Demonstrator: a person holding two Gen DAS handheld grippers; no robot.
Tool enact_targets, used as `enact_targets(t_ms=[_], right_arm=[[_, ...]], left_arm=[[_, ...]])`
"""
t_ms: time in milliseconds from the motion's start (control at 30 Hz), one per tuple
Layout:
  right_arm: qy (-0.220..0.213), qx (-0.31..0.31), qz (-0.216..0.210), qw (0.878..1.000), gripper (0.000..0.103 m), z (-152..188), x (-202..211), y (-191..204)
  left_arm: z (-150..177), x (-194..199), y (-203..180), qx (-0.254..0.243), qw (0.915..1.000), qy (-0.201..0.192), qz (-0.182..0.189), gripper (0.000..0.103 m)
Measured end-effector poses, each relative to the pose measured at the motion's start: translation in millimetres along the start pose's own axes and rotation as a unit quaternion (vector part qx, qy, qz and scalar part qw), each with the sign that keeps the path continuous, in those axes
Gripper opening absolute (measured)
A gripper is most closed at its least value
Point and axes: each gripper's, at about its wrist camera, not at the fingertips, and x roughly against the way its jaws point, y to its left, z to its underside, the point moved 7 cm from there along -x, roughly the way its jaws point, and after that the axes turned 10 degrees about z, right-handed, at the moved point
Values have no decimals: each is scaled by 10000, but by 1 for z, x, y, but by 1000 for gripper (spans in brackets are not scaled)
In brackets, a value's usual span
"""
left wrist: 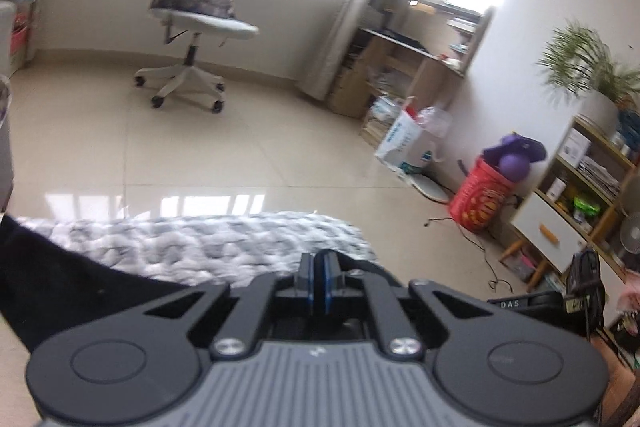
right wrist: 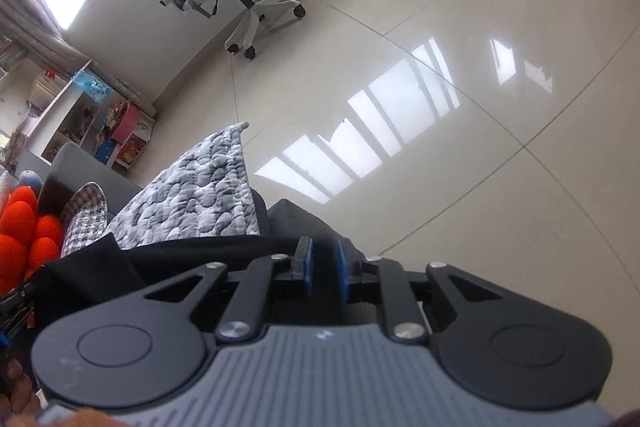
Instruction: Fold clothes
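Observation:
A black garment [left wrist: 60, 267] lies over a grey quilted blanket [left wrist: 200, 247] and runs in under my left gripper [left wrist: 320, 267]. Its blue pads are pressed together, and black cloth shows on both sides of the fingers, so it looks pinched. The left wrist view is motion-blurred. In the right wrist view the same black garment [right wrist: 160, 259] passes beneath my right gripper [right wrist: 324, 263], which is open by a narrow gap with nothing clamped between its pads. The quilted blanket [right wrist: 200, 195] hangs off a dark grey sofa edge [right wrist: 296, 215].
Glossy tiled floor [right wrist: 440, 147] spreads ahead. A white office chair [left wrist: 192, 27] with a bag on it stands far off. Shelves [left wrist: 400, 67], a red bag [left wrist: 480, 199] and a cabinet [left wrist: 560, 211] line the right. Orange plush [right wrist: 24, 227] and a checked cushion [right wrist: 84, 215] sit on the left.

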Motion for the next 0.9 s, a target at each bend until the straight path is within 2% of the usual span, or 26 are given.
enact_targets(t_ms=[133,200,267,467,633,867,900], right_arm=[[-213,91,-236,9995,21,0,8,4],[-384,274,-358,9982,43,2,19,6],[-506,506,-528,9960,47,9,33,8],[-580,1126,-1078,9861,50,34,62,16],[-598,1599,-1308,9766,50,51,61,44],[-760,2044,-898,9718,50,55,41,64],[-821,2058,-833,9716,46,55,39,66]], left_arm=[[6,-6,13,118,9999,22,-120,5],[8,-7,17,130,9998,18,-166,5],[9,-8,22,171,9997,1,-170,5],[12,-9,28,304,9994,-48,-128,5],[15,-10,30,374,9992,-104,-88,5],[21,-9,35,479,9987,-196,-12,5],[22,-9,35,494,9986,-209,-1,5]])
